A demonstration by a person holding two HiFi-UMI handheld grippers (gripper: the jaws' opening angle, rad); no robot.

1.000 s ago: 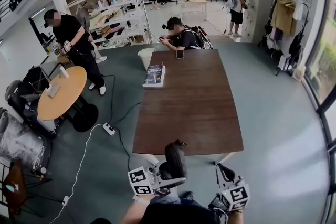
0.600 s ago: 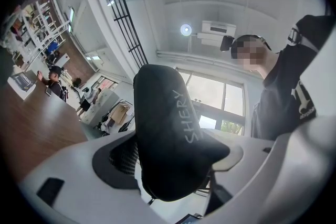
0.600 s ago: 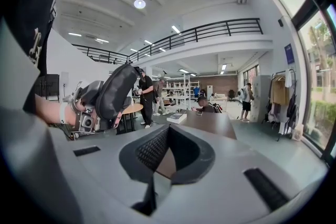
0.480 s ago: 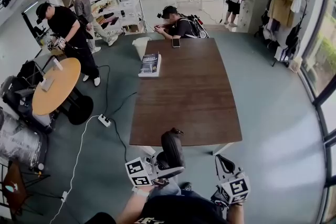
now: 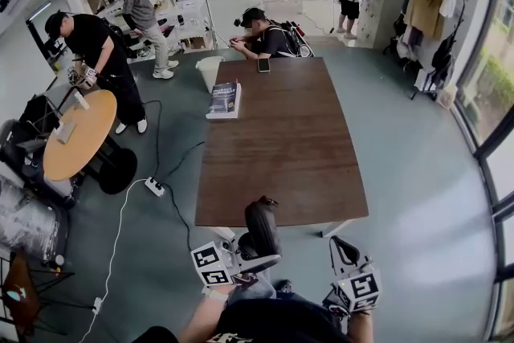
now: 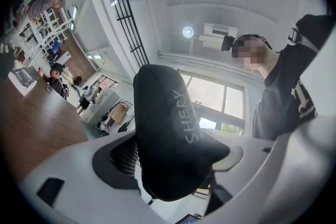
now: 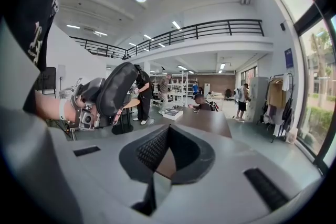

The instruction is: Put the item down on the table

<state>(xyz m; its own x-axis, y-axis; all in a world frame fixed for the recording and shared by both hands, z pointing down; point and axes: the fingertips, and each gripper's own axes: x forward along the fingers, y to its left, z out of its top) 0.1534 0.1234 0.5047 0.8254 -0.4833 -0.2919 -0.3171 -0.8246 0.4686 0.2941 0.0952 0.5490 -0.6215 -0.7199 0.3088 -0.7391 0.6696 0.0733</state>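
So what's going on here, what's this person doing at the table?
A person stands at the near end of the brown table, a claw in each hand. The left claw is shut on a black case, held at the table's near edge, not yet set down. The right claw is shut and empty, off the table.

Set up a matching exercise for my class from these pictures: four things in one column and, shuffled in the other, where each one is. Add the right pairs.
Things
1. black case
2. book
3. phone
4. round table

Places
A. far end of the long table, in front of the seated person
B. standing to the left of the long table
C. clamped in the left hand-held gripper
D. far left corner of the long table

Pairs: 1-C, 2-D, 3-A, 4-B
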